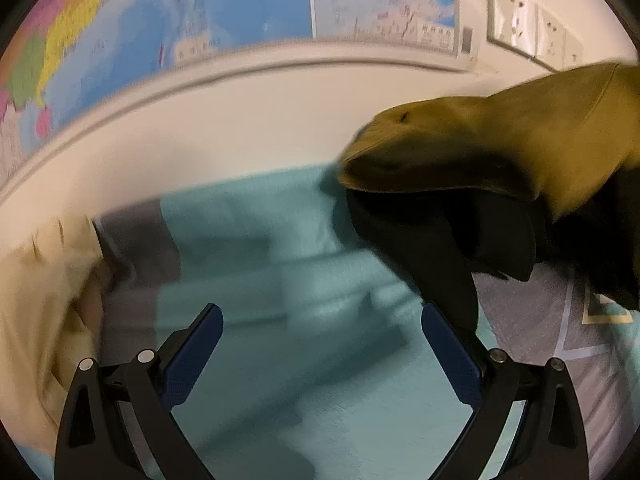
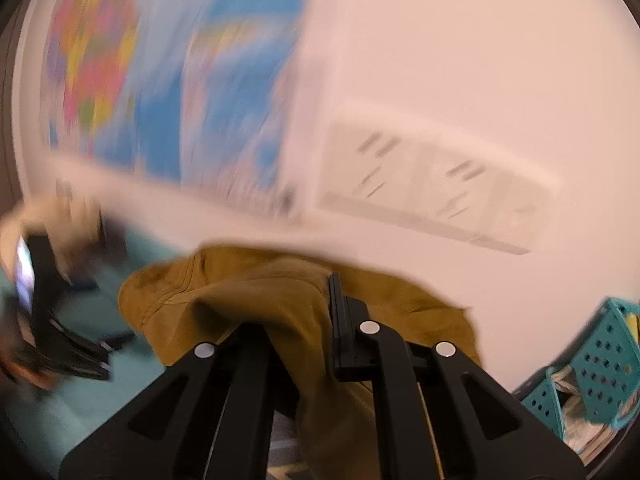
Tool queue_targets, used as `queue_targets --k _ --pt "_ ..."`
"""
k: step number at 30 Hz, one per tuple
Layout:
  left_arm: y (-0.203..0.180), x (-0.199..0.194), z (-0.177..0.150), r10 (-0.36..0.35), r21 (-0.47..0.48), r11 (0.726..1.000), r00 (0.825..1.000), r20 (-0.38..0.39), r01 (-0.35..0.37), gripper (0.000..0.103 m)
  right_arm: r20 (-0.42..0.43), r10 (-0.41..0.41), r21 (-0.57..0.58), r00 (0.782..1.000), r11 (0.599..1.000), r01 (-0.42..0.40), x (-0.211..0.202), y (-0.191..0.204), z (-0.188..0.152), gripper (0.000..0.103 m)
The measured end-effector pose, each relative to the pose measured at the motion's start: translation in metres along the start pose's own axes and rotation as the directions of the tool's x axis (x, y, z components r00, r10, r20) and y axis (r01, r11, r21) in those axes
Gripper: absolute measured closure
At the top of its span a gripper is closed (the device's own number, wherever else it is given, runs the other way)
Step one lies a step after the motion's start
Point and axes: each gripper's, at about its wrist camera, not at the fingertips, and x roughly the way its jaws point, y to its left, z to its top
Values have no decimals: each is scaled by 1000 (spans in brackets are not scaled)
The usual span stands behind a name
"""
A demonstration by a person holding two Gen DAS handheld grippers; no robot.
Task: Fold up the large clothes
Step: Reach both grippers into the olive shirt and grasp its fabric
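A mustard-yellow garment (image 2: 256,300) with a dark lining is bunched between the fingers of my right gripper (image 2: 296,320), which is shut on it and holds it up in front of the wall. In the left wrist view the same garment (image 1: 500,136) hangs at the upper right, its dark underside (image 1: 432,240) drooping toward my right fingertip (image 1: 444,344). My left gripper (image 1: 320,320) is open and empty above a teal cloth surface (image 1: 280,280). Both views are motion-blurred.
A cream garment (image 1: 44,304) lies at the left on the teal surface. A grey patterned cover (image 1: 560,320) shows at the right. Maps (image 1: 160,20) and wall sockets (image 1: 516,20) are on the wall behind. A teal perforated basket (image 2: 592,360) stands at the right.
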Motion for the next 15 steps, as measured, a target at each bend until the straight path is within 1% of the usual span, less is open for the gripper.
queue_targets --k 1,4,6,7,8,9,11,13,14,15 --pt "1 -3 1 -8 5 1000 1000 17 8 7 15 3 29 1000 1000 -4 -13 -12 9 98" --pt "-4 -14 10 -59 37 998 995 85 56 7 96 -19 81 995 997 12 -72 -46 36 98" --pt "-19 -25 19 -109 88 991 982 156 97 7 130 -30 105 991 994 17 -97 -65 48 98" --pt "-25 -28 22 -130 107 988 976 176 113 7 151 -28 116 988 993 10 -110 -69 53 98" --pt "-32 -31 27 -153 124 984 969 195 130 7 178 -34 123 983 992 12 -127 -72 62 98" --pt "-44 -35 30 -197 148 975 956 219 167 7 198 -39 124 980 992 15 -140 -75 68 99" --pt "-64 -39 38 -272 193 954 933 236 229 7 224 -45 132 974 991 16 -160 -79 74 99" --pt "-86 -41 42 -322 245 933 912 252 262 7 235 -54 130 970 991 24 -175 -81 79 99" --pt "-97 -42 44 -344 271 923 902 261 274 7 240 -71 119 968 992 43 -185 -83 83 99" --pt "-106 -41 48 -350 287 919 897 270 272 7 249 -73 122 966 992 43 -194 -86 85 99"
